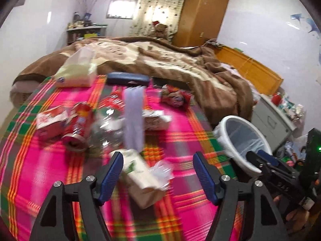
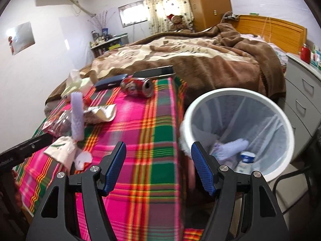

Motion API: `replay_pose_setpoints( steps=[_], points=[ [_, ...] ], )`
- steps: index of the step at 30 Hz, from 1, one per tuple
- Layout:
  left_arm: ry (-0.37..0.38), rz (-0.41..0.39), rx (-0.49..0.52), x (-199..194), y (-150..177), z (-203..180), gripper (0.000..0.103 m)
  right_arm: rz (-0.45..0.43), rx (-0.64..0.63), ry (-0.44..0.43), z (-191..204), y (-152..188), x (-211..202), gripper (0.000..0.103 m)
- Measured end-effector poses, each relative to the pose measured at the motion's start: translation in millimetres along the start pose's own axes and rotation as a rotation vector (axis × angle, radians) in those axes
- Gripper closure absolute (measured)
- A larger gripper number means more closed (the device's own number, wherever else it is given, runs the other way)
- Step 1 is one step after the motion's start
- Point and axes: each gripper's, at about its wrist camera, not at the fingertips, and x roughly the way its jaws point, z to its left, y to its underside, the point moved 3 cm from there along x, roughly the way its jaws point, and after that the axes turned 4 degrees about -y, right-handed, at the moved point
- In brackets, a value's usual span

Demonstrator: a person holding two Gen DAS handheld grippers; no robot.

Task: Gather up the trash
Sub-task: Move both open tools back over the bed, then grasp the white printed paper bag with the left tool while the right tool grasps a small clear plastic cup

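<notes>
Carton (image 1: 140,176) between open left hand-held gripper (image 1: 158,172) fingers

Both wrist views share plaid table (image 1: 186,146) (image 2: 152,120), bed beyond.

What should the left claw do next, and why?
Probably ease the left claw down and close on the crumpled wrapper. It is open, and the wrapper lies right between its fingers on the plaid cloth. The right claw is open and holds nothing, near the bin, which already holds some trash.
</notes>
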Motion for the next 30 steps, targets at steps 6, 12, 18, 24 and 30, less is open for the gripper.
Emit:
replay_pose_setpoints(
  steps=[6, 12, 18, 24, 30],
  points=[
    [-0.006, 0.058, -0.076, 14.6, 19.7, 22.4, 0.031, 0.019, -0.031, -0.018, 17.5, 5.9, 3.3, 0.034],
    [0.007, 0.089, -0.122, 34.2, 25.8, 27.3, 0.031, 0.030, -0.039, -0.008, 24.1, 9.0, 4.8, 0.034],
    [-0.004, 0.140, -0.168, 55.5, 30.8, 34.4, 0.031, 0.055, -0.048, -0.004, 32.5, 11.1, 12.1, 0.034],
    [-0.008, 0.132, -0.166, 55.4, 34.2, 45.9, 0.031, 0.069, -0.068, -0.012, 42.8, 11.2, 17.4, 0.034],
    [-0.046, 0.152, -0.113, 52.8, 34.9, 55.4, 0.052, 0.084, -0.091, -0.040, 60.9, 11.0, 27.0, 0.034]
  ],
)
